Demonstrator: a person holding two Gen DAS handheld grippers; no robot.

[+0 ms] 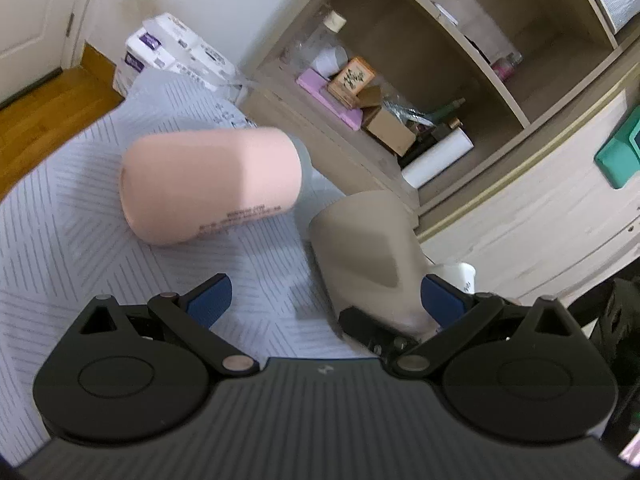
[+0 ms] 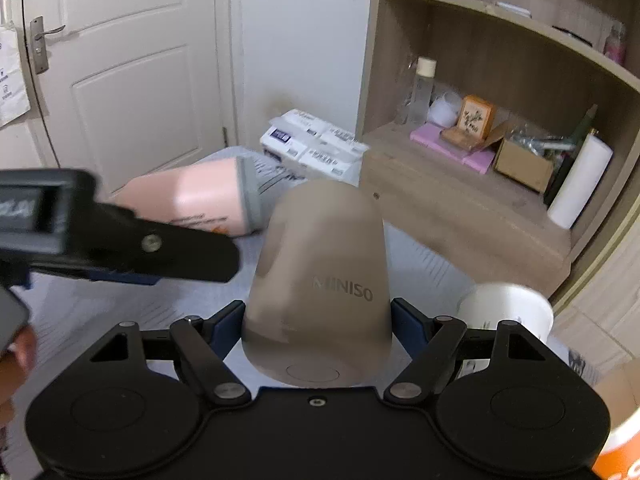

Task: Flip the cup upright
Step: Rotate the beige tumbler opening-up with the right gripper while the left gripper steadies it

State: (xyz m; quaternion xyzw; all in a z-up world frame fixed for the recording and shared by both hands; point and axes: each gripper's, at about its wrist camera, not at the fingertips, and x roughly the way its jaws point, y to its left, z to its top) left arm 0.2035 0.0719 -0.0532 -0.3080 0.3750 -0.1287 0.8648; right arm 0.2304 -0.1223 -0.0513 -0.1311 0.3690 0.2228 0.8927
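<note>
Pink cup [image 1: 212,184]: lying sideways on grey mat [image 1: 60,240] | taupe cup [image 2: 320,280]: clamped near base in right gripper [image 2: 318,322], likely light, rigid, smooth; grip mid-body | left gripper [image 1: 326,300]: spread wide, empty

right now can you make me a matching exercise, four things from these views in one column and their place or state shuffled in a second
Things
1. taupe plastic cup marked MINISO
2. pink plastic cup with grey rim
3. white paper cup
4. white paper towel roll

Places or states
A. stands in the wooden shelf compartment
B. held between the right tongs
C. lies on its side on the grey patterned mat
D. sits upright to the right of the held cup

Pairs: 1-B, 2-C, 3-D, 4-A
</note>
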